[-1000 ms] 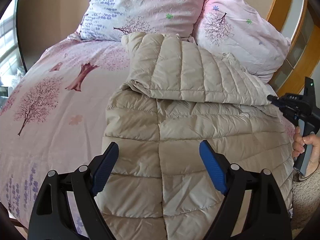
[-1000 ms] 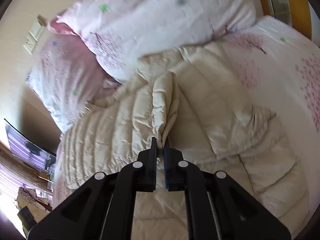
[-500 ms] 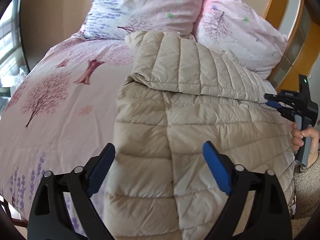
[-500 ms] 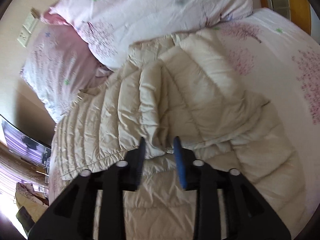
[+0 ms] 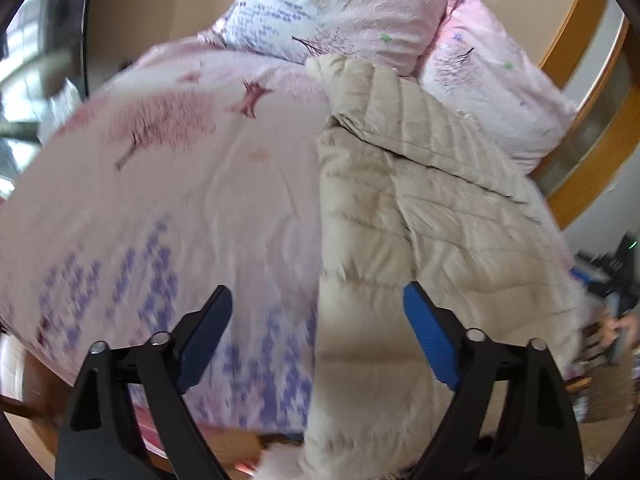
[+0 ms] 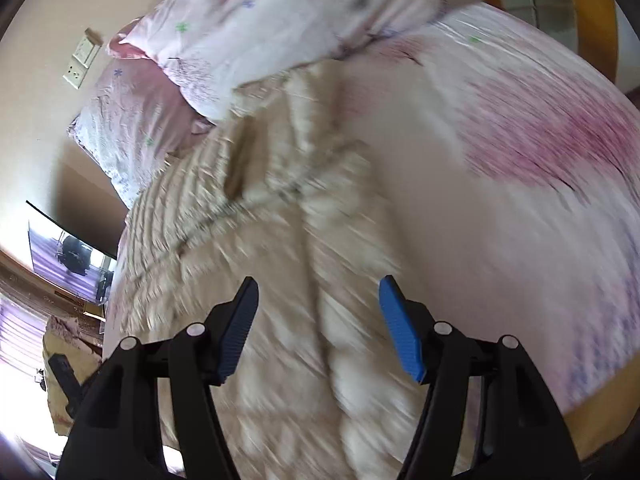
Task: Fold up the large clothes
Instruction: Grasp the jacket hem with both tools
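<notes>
A beige quilted down jacket [image 5: 420, 216] lies on the pink floral bed, its upper part folded across toward the pillows; it also shows in the right wrist view [image 6: 280, 240], blurred. My left gripper [image 5: 316, 336] is open and empty, hovering over the jacket's left edge near the bed's foot. My right gripper [image 6: 318, 328] is open and empty, above the jacket's lower part. The right gripper and hand also show at the right edge of the left wrist view [image 5: 612, 288].
Two pink floral pillows [image 5: 360, 4] lean at the head of the bed. The floral bedsheet [image 5: 160, 184] spreads left of the jacket. A curved wooden headboard [image 5: 580, 92] stands at the right. A wall socket [image 6: 82, 58] sits above the pillows.
My right gripper opened fully, let go of the jacket fold and pulled back toward the bed's foot. My left gripper swung left and back, staying open. The fold now rests flat.
</notes>
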